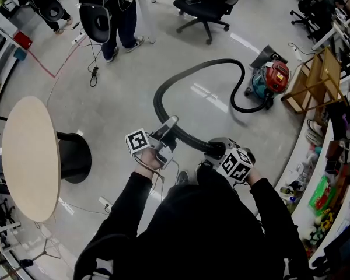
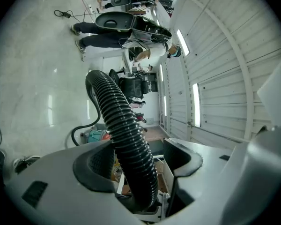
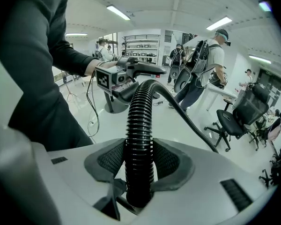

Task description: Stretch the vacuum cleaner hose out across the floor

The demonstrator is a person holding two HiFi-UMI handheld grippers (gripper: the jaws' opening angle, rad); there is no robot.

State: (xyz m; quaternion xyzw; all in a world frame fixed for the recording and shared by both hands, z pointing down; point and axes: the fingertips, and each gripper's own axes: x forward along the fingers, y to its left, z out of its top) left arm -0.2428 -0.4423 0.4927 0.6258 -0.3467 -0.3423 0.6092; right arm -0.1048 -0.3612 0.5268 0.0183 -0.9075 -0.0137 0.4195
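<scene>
Right claw (image 3: 139,161) is clamped on the vacuum cleaner hose (image 2: 125,135) near its free end, both pads pressed into the black ribs. Left claw (image 2: 140,161) stands wide open: the hose runs between its jaws, close by 1 pad with a clear gap at the other, so there is no squeeze.

From the 2 claws the hose runs off to the far left, arcs round in 1 big loop and drops into the red-and-teal vacuum cleaner (image 1: 271,79) on the far right. So it is curled, not yet stretched out.

How will it handle? It looks light, corrugated and bendy, and probably springy enough to want its curl back. The ribs should give the pads good bite, so slipping along its length seems unlikely. The best hold is likely here near the free end, with the other claw further along to guide the loop flat. Pull too hard and the canister may drag along.

The floor (image 1: 122,98) is smooth, pale and glossy, so the hose should slide easily. The room is busy, though: a round table (image 1: 29,156) near left, an office chair (image 1: 207,4) far, a person standing (image 1: 119,22) far left with a cable (image 1: 93,72) trailing on the floor.
</scene>
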